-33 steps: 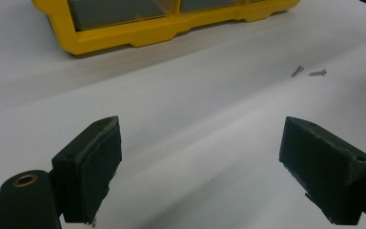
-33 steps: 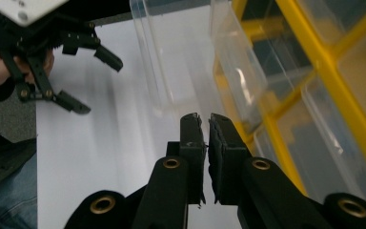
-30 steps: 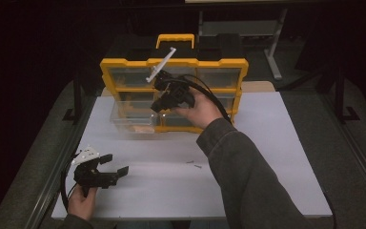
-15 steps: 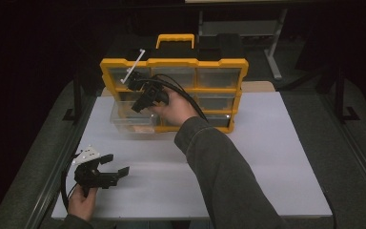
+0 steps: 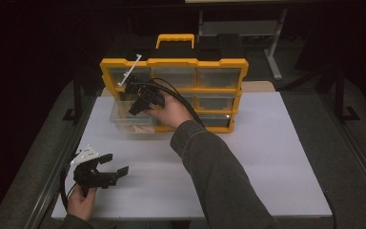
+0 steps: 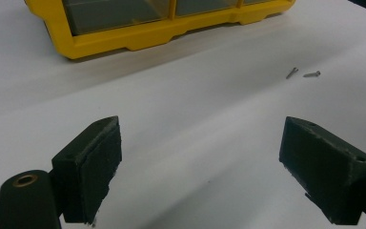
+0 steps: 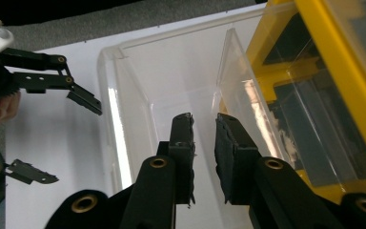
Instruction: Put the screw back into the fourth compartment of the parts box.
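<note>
1 organizer (image 5: 174, 67), 1 drawer (image 7: 171, 90), 2 screws (image 6: 302, 73).

No lettering, label, brand or number reads anywhere here, not even on the yellow organizer (image 5: 174, 64).

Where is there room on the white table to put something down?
The widest bare patch is the right half of the white table, between the sleeve and the table's right edge. It is crowded at the back left, where the yellow organizer, the clear drawer and the right tongs sit. Two tiny screws lie ahead of the left tongs.
</note>
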A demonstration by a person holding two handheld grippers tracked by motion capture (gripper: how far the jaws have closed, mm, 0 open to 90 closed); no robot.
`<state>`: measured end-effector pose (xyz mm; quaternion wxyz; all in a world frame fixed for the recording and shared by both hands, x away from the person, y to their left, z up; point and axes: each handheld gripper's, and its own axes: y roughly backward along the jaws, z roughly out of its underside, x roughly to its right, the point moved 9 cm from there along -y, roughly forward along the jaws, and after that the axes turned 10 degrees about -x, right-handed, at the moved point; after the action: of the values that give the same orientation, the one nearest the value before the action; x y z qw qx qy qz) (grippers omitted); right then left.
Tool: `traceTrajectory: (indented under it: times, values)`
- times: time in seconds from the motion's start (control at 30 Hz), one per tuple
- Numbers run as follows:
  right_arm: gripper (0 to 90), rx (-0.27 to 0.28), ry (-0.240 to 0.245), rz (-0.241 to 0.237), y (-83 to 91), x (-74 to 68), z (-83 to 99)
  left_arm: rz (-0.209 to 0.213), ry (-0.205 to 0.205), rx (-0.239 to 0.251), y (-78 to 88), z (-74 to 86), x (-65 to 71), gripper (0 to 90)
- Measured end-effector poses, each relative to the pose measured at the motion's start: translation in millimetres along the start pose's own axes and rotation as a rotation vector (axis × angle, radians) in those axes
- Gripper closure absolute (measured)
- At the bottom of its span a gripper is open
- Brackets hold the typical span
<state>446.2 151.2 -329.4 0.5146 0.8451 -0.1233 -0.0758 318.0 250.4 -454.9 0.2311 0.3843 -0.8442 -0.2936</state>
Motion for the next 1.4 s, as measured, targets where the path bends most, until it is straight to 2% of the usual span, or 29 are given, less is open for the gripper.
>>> traceTrajectory:
  times: [0.1, 0.13, 0.17, 0.2, 0.27, 0.3, 0.4, 0.47, 0.53, 0.57, 0.63, 0.67, 0.7, 0.73, 0.77, 0.87, 0.97, 1.1, 1.17, 1.23, 1.4]
  values:
    - [74.2, 0.015, 0.006, 0.014, 11.3, -0.1, 1.9, -0.004, -0.008, -0.007, -0.4, 0.8, -0.7, 13.8]
    - [73.7, 0.033, 0.004, 0.015, 20.8, -0.4, 3.7, -0.007, -0.007, -0.013, -0.5, 1.2, -1.1, 13.8]
    - [73.7, 0.033, 0.004, 0.015, 20.8, -0.4, 3.7, -0.007, -0.007, -0.013, -0.5, 1.2, -1.1, 13.8]
    - [72.9, 0.053, 0.001, 0.014, 30.5, -1.7, 6.0, -0.007, -0.008, -0.018, -0.3, 1.4, -1.2, 13.7]
    - [72.3, 0.063, 0.000, 0.018, 35.4, -2.5, 7.3, -0.008, -0.010, -0.015, -0.6, 1.1, -1.3, 13.8]
    - [70.4, 0.082, 0.006, 0.025, 45.3, -4.1, 10.7, -0.008, -0.011, -0.013, -0.6, 0.8, -1.1, 13.8]
    - [68.7, 0.094, 0.000, 0.025, 53.4, -6.3, 14.9, -0.011, -0.011, -0.010, -0.6, 0.6, -1.4, 13.7]
    - [66.3, 0.109, 0.004, 0.032, 67.0, -8.2, 25.5, -0.014, -0.015, -0.018, -0.6, 1.4, -2.3, 13.8]
    - [65.6, 0.118, -0.001, 0.036, 70.0, -8.6, 27.9, -0.011, -0.008, -0.015, -0.9, 1.2, -1.4, 13.7]
    - [63.7, 0.143, 0.000, 0.031, 79.3, -9.7, 37.0, -0.013, -0.010, -0.023, -1.2, 2.2, -1.5, 13.7]
    - [63.3, 0.153, -0.004, 0.030, 83.0, -10.3, 41.9, -0.015, -0.011, -0.024, -1.0, 2.2, -1.9, 13.7]
    - [62.3, 0.155, -0.013, 0.030, 88.3, -11.6, 52.9, -0.012, -0.002, -0.014, -1.3, 1.5, -1.7, 13.8]
    - [62.3, 0.155, -0.013, 0.030, 88.3, -11.6, 52.9, -0.012, -0.002, -0.014, -1.3, 1.5, -1.7, 13.8]
    - [61.3, 0.158, -0.011, 0.039, 91.9, -11.6, 63.7, -0.015, -0.008, -0.018, -1.0, 1.7, -2.7, 13.8]
    - [61.2, 0.158, -0.014, 0.051, 93.3, -11.7, 69.2, -0.016, -0.014, -0.011, -1.1, 1.1, -3.4, 13.7]
    - [60.2, 0.152, -0.020, 0.052, 95.3, -12.3, 79.9, -0.018, 0.012, -0.005, -0.6, 1.1, -3.2, 13.7]
    - [57.6, 0.146, -0.041, 0.065, 96.9, -13.1, 100.4, -0.023, 0.007, -0.004, 0.2, 1.0, -4.4, 13.7]
    - [55.3, 0.152, -0.062, 0.065, 95.4, -12.1, 114.6, -0.024, 0.001, -0.002, 0.0, 0.3, -4.7, 13.8]
    - [54.4, 0.153, -0.069, 0.073, 92.3, -10.9, 123.4, -0.024, 0.000, -0.001, -0.6, -0.1, -4.7, 13.8]
    - [53.1, 0.152, -0.090, 0.062, 85.6, -10.4, 134.9, -0.025, 0.004, -0.003, -1.2, 0.2, -4.6, 13.8]
    - [51.8, 0.137, -0.110, 0.055, 73.4, -10.5, 148.6, -0.026, 0.002, -0.004, -1.4, 0.3, -4.8, 13.7]
